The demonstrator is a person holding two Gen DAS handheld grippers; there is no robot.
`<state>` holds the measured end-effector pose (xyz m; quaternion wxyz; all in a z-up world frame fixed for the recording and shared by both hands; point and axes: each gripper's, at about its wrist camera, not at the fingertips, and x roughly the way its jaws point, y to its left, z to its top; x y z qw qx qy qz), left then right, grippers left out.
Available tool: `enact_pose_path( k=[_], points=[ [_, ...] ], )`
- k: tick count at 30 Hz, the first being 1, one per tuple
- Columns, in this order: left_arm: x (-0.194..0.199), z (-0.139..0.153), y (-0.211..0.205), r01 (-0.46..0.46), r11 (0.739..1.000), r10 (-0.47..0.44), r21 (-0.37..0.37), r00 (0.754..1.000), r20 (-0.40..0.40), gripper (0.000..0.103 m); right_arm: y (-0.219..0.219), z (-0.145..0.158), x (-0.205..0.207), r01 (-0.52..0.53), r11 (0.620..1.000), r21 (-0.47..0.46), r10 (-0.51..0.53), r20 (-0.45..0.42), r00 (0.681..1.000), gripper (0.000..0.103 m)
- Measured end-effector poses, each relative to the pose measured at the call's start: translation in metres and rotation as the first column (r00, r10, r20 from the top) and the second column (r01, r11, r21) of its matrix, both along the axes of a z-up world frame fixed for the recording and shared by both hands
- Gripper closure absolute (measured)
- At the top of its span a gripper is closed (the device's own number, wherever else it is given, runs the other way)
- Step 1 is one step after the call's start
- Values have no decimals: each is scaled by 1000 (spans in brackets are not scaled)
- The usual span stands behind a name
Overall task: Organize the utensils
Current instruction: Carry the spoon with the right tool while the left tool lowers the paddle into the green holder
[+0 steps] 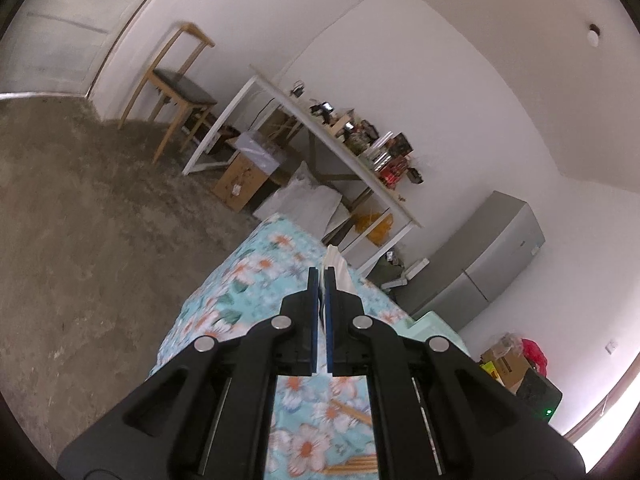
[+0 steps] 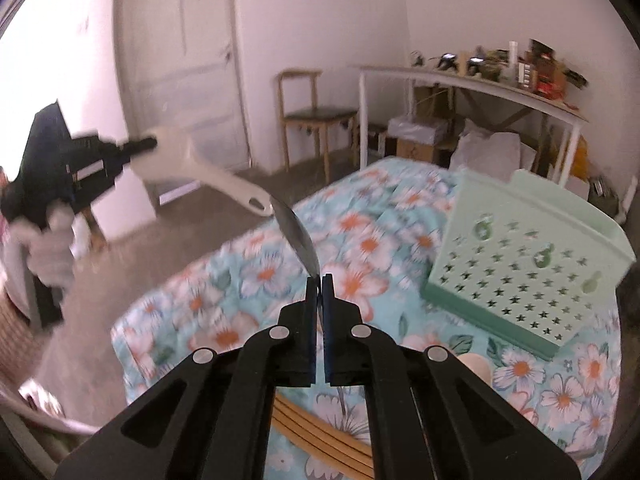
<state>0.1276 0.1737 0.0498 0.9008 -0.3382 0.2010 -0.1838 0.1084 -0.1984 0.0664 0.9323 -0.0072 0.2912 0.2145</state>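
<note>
- While both grippers share one utensil, I've got the left gripper (image 2: 150,144) pinching the knife's white handle (image 2: 208,178), and the right gripper (image 2: 319,280) nipping the blade (image 2: 296,234) tip, over the floral table (image 2: 248,280).
- Risk: pull unevenly and the thin blade could slip from the right pads, dropping the knife.
- Count: 1 knife, 1 green basket (image 2: 520,256), several chopsticks (image 2: 320,432) on cloth; exact no. can't tell.

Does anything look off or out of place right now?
Yes: the green basket lies tipped on the floral cloth, perforated base facing up. Both grippers clamp one knife, the left gripper on its white handle.
</note>
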Motion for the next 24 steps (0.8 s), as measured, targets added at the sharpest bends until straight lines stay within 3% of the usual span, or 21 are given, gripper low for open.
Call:
enact_pose_path(
  k=[7,14,19,24],
  points=[
    [24,48,-46,50,998,-54,36,994,98,101,-49,26,-2,82,982,171,-96,77,992,101],
    [59,84,-126,86,981,-116,174,979,167,101,-102,52,4,122,952,281,-171,160,972,101],
    [85,93,-179,95,945,-149,311,977,153,101,-139,72,18,137,937,322,-216,223,951,101],
    [100,97,-219,99,891,-179,444,973,144,101,-175,89,35,142,918,370,-255,277,927,101]
  ],
)
